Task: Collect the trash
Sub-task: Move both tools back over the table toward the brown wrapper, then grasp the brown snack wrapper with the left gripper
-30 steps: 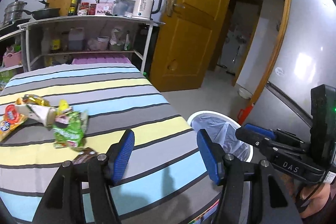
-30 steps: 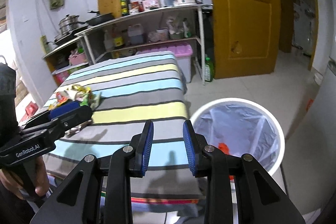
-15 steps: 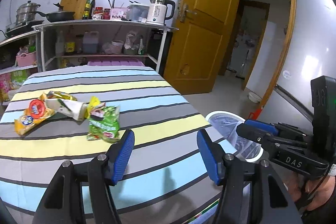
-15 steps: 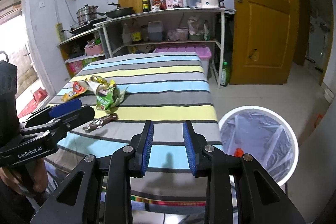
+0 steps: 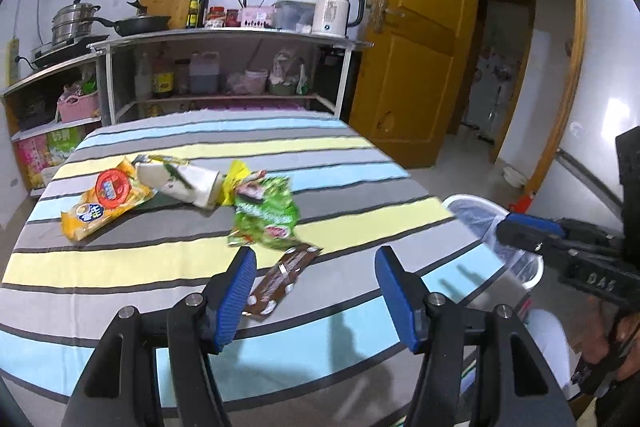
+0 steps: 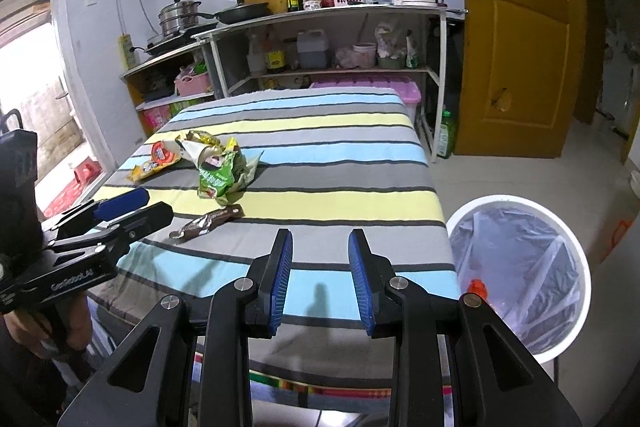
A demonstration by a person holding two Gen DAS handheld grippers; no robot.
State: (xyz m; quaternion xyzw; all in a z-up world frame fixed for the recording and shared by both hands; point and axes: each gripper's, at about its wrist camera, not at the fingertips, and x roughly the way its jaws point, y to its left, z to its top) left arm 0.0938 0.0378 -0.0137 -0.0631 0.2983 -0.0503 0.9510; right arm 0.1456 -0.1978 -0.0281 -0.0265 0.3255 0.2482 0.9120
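Several wrappers lie on the striped table (image 5: 120,267): an orange packet (image 5: 104,199), a white crumpled wrapper (image 5: 188,183), a green bag (image 5: 268,213) and a brown wrapper (image 5: 284,275). My left gripper (image 5: 314,291) is open and empty, just above the brown wrapper. In the right wrist view my right gripper (image 6: 320,279) is open and empty over the table's near edge; the brown wrapper (image 6: 208,223) and green bag (image 6: 218,177) lie ahead to the left. A white bin (image 6: 516,271) with a clear liner stands on the floor to the right.
A metal shelf rack (image 5: 224,67) with pots, bottles and a kettle (image 5: 336,11) stands behind the table. A yellow door (image 5: 416,43) is open at the right. A pink storage box (image 6: 376,91) sits under the rack. Something orange (image 6: 478,287) lies in the bin.
Both grippers have swung left, from the bin toward the table. The wrappers have come toward the middle of the left wrist view; the brown wrapper now sits between the left fingers.
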